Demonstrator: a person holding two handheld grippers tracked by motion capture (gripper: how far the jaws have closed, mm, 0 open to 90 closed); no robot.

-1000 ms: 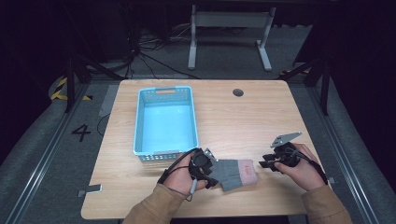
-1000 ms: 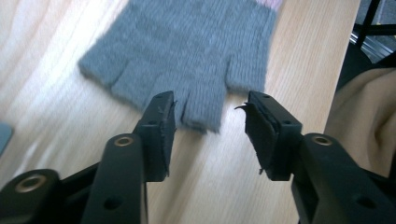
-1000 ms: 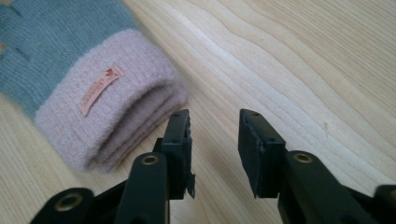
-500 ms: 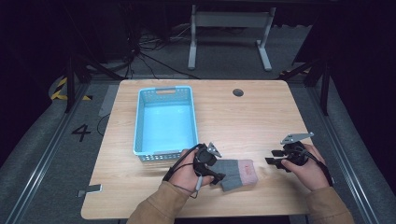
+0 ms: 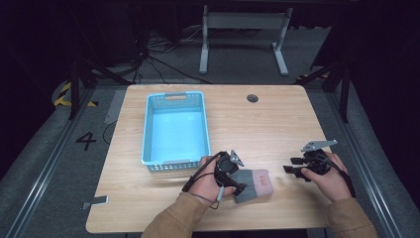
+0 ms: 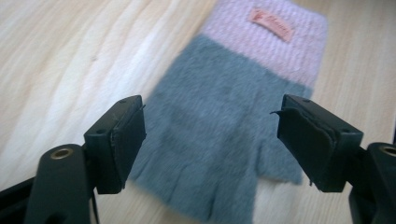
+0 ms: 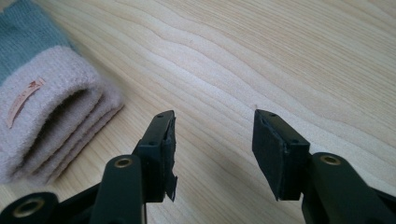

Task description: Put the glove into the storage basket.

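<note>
Our left gripper [image 6: 210, 140] hangs over the grey end of the glove [image 6: 233, 121], jaws spread wide to either side, and closing this shallow could pinch only the top layer and leave it drooping. The right gripper [image 7: 212, 149] is half open above bare table [image 7: 261, 60], the pink cuff [image 7: 51, 121] at its ten o'clock. The basket [image 5: 174, 130] waits at our eleven.

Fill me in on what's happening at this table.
A person holds a gripper in each hand over a wooden table. The left gripper is open, its fingers straddling a grey and pink glove that lies flat near the front edge. The right gripper is also open, off to the glove's side, over bare wood. A blue basket sits behind the glove with nothing in it.
</note>
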